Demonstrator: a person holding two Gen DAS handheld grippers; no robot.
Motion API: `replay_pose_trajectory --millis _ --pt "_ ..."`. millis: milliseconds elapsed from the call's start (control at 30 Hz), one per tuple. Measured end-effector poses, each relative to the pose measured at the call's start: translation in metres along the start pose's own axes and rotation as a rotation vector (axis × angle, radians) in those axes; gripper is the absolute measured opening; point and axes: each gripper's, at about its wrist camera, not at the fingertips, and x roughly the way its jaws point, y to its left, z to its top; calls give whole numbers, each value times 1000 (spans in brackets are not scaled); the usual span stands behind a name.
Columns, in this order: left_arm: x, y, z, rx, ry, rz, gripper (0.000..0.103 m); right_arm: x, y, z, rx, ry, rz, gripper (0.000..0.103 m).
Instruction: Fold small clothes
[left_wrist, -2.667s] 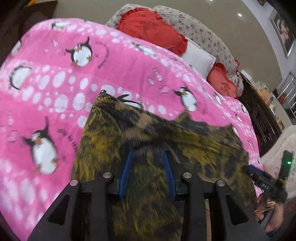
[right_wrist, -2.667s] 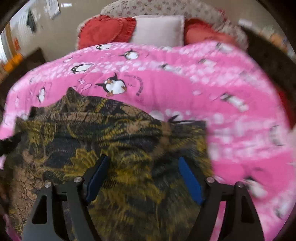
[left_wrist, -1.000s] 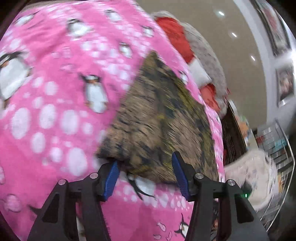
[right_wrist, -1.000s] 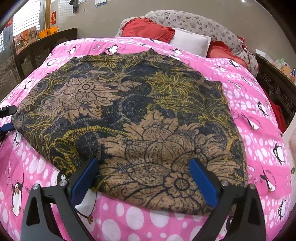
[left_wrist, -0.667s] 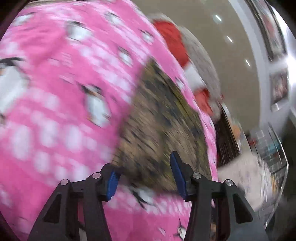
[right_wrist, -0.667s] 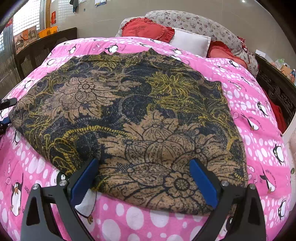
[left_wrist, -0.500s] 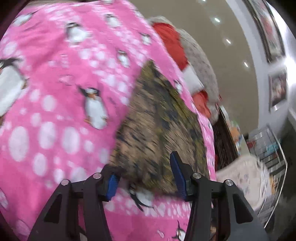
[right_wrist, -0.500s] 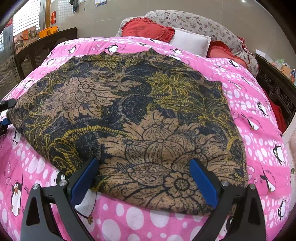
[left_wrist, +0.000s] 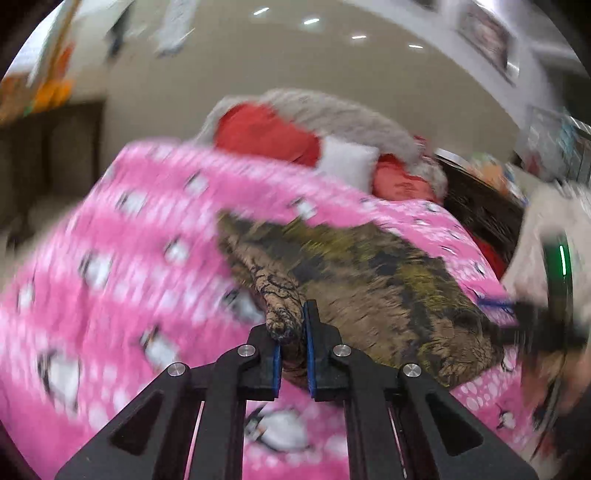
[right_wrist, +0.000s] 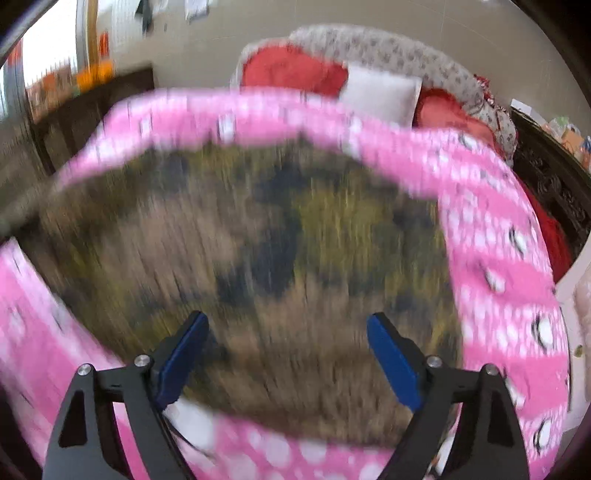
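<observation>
Left gripper (left_wrist: 293, 345) is pinched tight on a corner of the flowery cloth (left_wrist: 369, 273), probably to fold it over. Right gripper (right_wrist: 286, 354) has its fingers wide apart above the cloth's near edge.

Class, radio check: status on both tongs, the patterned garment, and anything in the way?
Left tongs shut on garment corner. Right tongs open over garment, gripping nothing. Garment spread on pink blanket. Nothing obstructing; view blurred.
</observation>
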Motion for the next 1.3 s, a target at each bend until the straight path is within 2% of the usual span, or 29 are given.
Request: replay_pose_trajectory --millis 33,67,167,200,300,367,467,533,600,667,767,967,1167,1300 --pt "2 -10 4 46 -18 -8 0 -13 -15 4 21 -6 42 91" --pt "3 -18 7 78 -30 -18 0 -16 -13 21 44 -8 106 91" --pt "4 -36 10 150 -48 -69 0 -2 -11 73 73 16 338 91" --pt "5 -41 12 164 -48 -86 0 1 -12 73 77 26 378 91" --pt "7 -54 14 205 -45 -144 0 47 -12 106 77 147 554 91" --pt "9 -59 16 211 -32 -178 0 67 8 133 54 177 535 89" --pt "8 -70 17 235 -26 -211 0 85 24 159 29 225 564 89" --pt "5 -74 17 243 -24 -230 0 98 34 172 -14 238 495 85" --pt "1 -77 17 250 -24 -251 0 102 33 177 -68 250 399 70" --pt "1 -83 17 258 -22 -263 0 106 31 179 -104 270 321 30" --pt "1 -94 19 275 -7 -292 0 89 7 181 -89 251 291 15" --pt "7 -139 19 329 40 -395 0 65 -73 171 -50 230 288 11" --pt "36 -204 8 425 122 -496 0 62 -171 133 29 264 241 10" --pt "61 -237 1 433 181 -541 0 71 -223 108 86 278 237 10"
